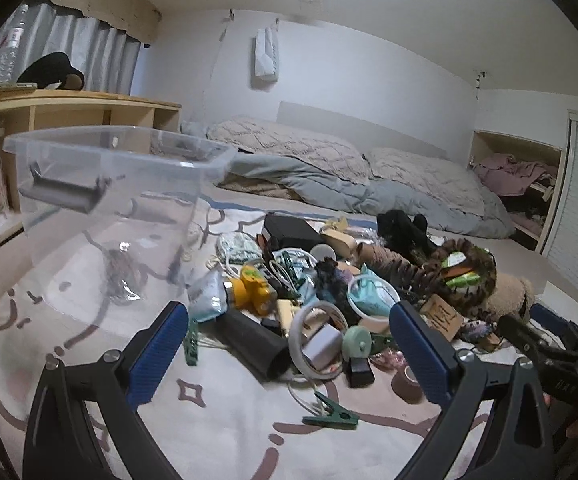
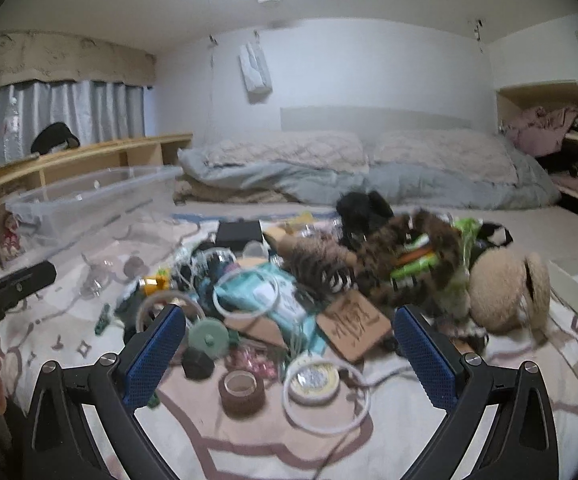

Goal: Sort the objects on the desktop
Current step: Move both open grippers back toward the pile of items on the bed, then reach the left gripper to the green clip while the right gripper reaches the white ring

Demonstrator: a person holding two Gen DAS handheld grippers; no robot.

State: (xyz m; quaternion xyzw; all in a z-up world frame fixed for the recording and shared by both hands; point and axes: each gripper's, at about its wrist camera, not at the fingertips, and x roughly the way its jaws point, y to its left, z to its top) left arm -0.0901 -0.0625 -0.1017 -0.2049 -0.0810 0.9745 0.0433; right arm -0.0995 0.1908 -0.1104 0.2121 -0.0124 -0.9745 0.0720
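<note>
A heap of small objects lies on a patterned cloth (image 1: 229, 420). In the left wrist view my left gripper (image 1: 289, 352) is open, hovering over a black cylinder (image 1: 255, 344), a white cube (image 1: 323, 346) and a mint round lid (image 1: 356, 342); a yellow toy (image 1: 251, 290) sits farther back. In the right wrist view my right gripper (image 2: 289, 354) is open above a brown tape roll (image 2: 241, 391), a round tin (image 2: 313, 380) and a wooden tag (image 2: 353, 326). A clear plastic bin (image 1: 105, 200) stands at the left, with a small bag inside.
A green clip (image 1: 331, 414) lies alone on the cloth near me. A furry leopard-print item (image 2: 417, 264) and a beige plush (image 2: 501, 292) fill the right of the heap. Behind are a bed with grey bedding (image 2: 329, 176), a wooden shelf (image 1: 69, 110) at left, a closet at right.
</note>
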